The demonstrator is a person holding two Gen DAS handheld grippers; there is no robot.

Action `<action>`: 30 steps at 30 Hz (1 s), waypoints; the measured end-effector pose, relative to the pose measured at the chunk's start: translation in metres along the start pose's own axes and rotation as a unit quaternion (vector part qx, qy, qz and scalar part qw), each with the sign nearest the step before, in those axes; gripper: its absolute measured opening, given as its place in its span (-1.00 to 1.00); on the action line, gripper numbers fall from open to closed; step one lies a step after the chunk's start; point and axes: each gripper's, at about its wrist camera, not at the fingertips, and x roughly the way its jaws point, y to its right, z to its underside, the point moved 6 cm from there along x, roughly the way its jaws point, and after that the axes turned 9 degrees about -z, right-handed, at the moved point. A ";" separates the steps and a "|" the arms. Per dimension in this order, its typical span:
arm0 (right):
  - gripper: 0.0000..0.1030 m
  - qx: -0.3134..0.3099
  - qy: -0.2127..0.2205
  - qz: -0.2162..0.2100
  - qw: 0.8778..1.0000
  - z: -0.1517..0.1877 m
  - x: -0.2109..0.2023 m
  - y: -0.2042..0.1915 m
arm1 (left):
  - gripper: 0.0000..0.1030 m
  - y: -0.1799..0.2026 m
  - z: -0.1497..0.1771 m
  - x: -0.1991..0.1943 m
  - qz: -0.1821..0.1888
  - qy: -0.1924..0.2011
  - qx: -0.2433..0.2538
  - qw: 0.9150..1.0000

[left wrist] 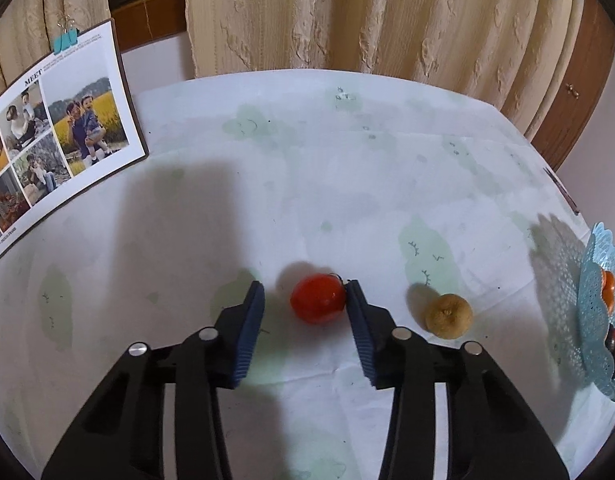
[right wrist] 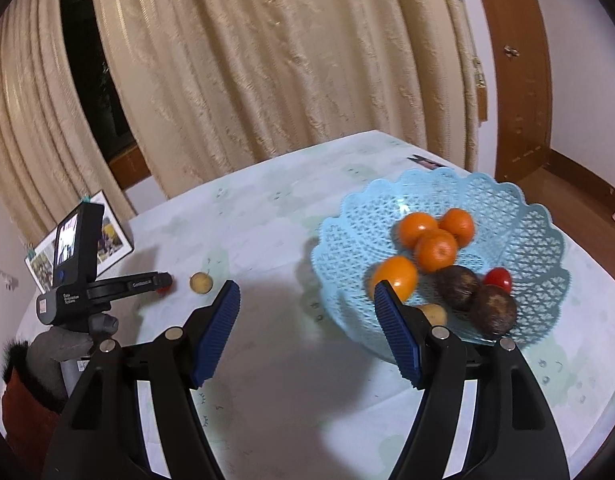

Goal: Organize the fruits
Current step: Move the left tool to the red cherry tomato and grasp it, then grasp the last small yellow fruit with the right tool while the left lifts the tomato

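A red tomato lies on the table between the fingers of my open left gripper; it touches or nearly touches the right pad. A small tan round fruit lies just right of it and also shows in the right wrist view. The light blue lattice basket holds several oranges, two dark brown fruits, a small red tomato and a yellowish fruit. My right gripper is open and empty, above the table by the basket's left rim.
A clipped photo sheet leans at the table's left rear. Beige curtains hang behind the table. The basket's edge is at the far right of the left wrist view. The left gripper's body with its camera screen shows left in the right wrist view.
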 end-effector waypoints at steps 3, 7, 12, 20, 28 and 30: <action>0.38 -0.013 -0.014 -0.005 1.000 0.001 0.010 -0.006 | -0.37 0.002 0.002 0.002 -0.001 0.001 0.007 1.000; 0.38 -0.028 -0.030 -0.015 0.999 0.003 0.023 -0.017 | -0.46 -0.001 0.001 0.000 -0.004 0.001 0.004 1.000; 0.43 -0.047 -0.045 -0.023 0.998 0.000 0.040 -0.031 | -0.46 -0.011 -0.011 -0.020 -0.005 0.026 -0.009 1.000; 0.43 -0.084 -0.087 -0.060 0.991 0.000 0.082 -0.065 | -0.46 -0.030 -0.031 -0.063 -0.004 0.074 -0.032 0.997; 0.42 -0.088 -0.141 -0.074 0.983 0.009 0.139 -0.086 | -0.46 -0.039 -0.041 -0.099 0.007 0.111 -0.049 0.993; 0.36 -0.096 -0.153 -0.072 0.981 0.013 0.152 -0.092 | -0.46 -0.040 -0.041 -0.106 0.010 0.116 -0.051 0.992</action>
